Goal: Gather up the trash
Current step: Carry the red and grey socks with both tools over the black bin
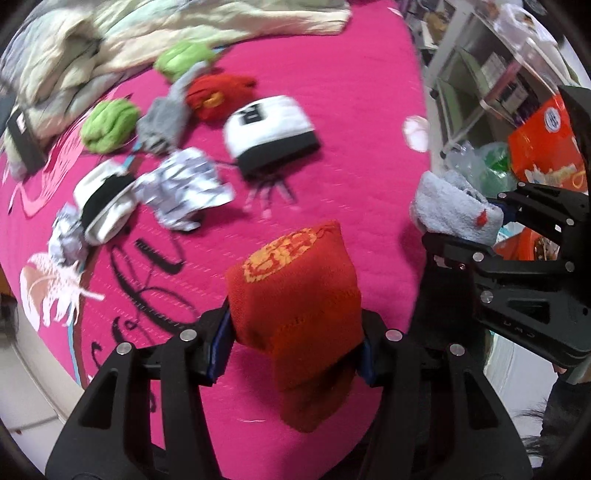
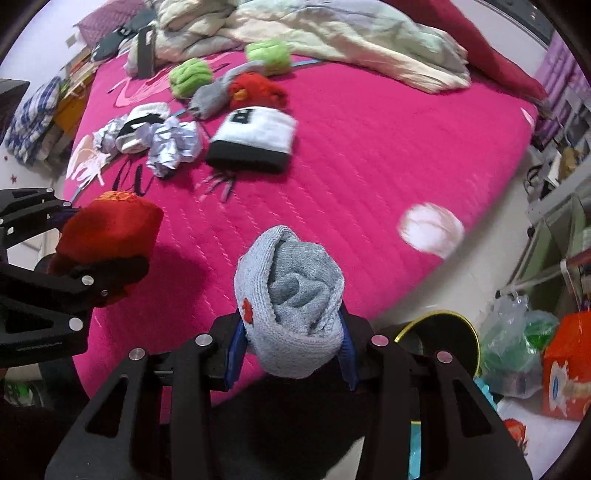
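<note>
My left gripper (image 1: pixel 295 343) is shut on a rolled red sock (image 1: pixel 295 295) with a yellow pattern, held above the near edge of the pink bed (image 1: pixel 351 110). My right gripper (image 2: pixel 291 343) is shut on a rolled grey sock (image 2: pixel 291 295) with a small red mark, held over the bed's edge. Each gripper shows in the other's view: the right one (image 1: pixel 461 225) with the grey sock (image 1: pixel 450 206), the left one (image 2: pixel 74 254) with the red sock (image 2: pixel 110 229). Crumpled silver foil (image 1: pixel 184 188) (image 2: pixel 173 144) lies on the bed.
On the bed lie two green sock balls (image 2: pixel 190 75), a red sock (image 2: pixel 256 90), a grey sock (image 2: pixel 210 96), a white-and-black sock (image 2: pixel 255 140) and a rumpled blanket (image 2: pixel 332 33). A black bin with a yellow rim (image 2: pixel 443 332), plastic bags (image 2: pixel 517 339) and an orange box (image 2: pixel 565 369) stand on the floor at the right.
</note>
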`<state>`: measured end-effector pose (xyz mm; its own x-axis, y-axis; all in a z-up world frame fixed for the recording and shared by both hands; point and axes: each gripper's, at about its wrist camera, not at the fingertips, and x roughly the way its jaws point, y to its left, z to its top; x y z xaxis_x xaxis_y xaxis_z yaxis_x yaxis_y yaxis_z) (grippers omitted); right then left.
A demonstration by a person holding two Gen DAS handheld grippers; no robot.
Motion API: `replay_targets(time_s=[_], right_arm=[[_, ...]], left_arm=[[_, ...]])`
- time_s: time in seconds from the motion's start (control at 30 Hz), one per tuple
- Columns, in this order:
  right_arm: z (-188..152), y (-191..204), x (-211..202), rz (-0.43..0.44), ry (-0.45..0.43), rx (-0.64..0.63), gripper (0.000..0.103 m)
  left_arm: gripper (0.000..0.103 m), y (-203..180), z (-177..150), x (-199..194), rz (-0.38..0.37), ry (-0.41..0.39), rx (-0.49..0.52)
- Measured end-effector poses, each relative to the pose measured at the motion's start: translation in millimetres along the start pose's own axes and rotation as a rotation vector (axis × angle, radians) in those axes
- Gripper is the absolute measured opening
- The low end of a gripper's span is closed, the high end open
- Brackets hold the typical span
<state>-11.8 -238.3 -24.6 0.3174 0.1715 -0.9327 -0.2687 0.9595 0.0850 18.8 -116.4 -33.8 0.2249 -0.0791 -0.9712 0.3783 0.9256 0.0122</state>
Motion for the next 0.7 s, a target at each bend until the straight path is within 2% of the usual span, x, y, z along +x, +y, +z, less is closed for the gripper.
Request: replay_targets(time_s=[0.43, 0.7], right_arm=[[-49, -75, -27, -0.061, -0.021, 0.149, 0.039], [-91, -126, -43, -0.115, -0.028, 0.282, 0.039]], left_arm=[[0.053, -93, 30, 13, -0.015, 0.009, 0.167], [0.053, -151, 47, 22, -0.042, 0.019, 0.283]])
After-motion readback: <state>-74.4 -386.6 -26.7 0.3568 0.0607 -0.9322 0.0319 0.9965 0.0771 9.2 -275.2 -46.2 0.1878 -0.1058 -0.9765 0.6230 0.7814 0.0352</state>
